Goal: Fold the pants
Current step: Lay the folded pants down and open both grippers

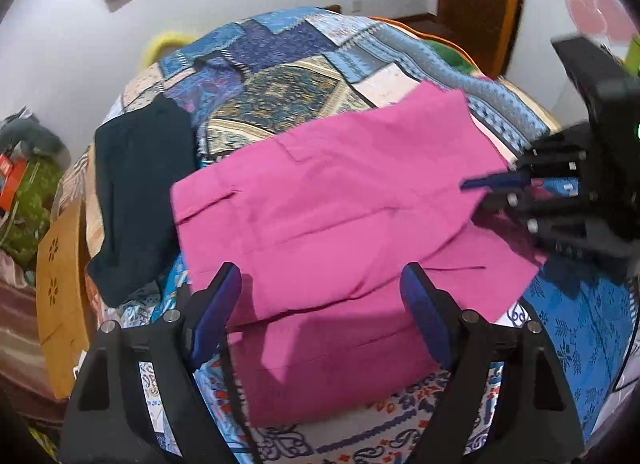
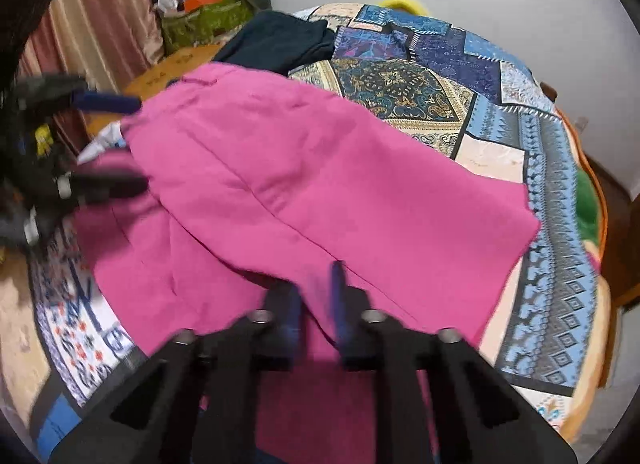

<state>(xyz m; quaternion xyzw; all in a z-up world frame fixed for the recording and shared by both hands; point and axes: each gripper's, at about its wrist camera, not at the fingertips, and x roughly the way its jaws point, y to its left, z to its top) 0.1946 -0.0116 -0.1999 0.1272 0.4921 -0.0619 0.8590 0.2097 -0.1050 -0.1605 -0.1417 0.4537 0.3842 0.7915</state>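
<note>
A bed [image 1: 288, 63] under a patchwork cover carries the pink pants [image 1: 340, 191], spread across its near half with a dark garment [image 1: 140, 191] beside them. The left tongs [image 1: 320, 304] hang released above the pants; the right tongs [image 2: 316, 304] are clenched on pink cloth.

Both wrist cameras look steeply down, close above the pink pants [image 1: 328, 199] on the patchwork bedspread [image 2: 404, 87], from opposite sides; each catches the other gripper at its frame's edge.
</note>
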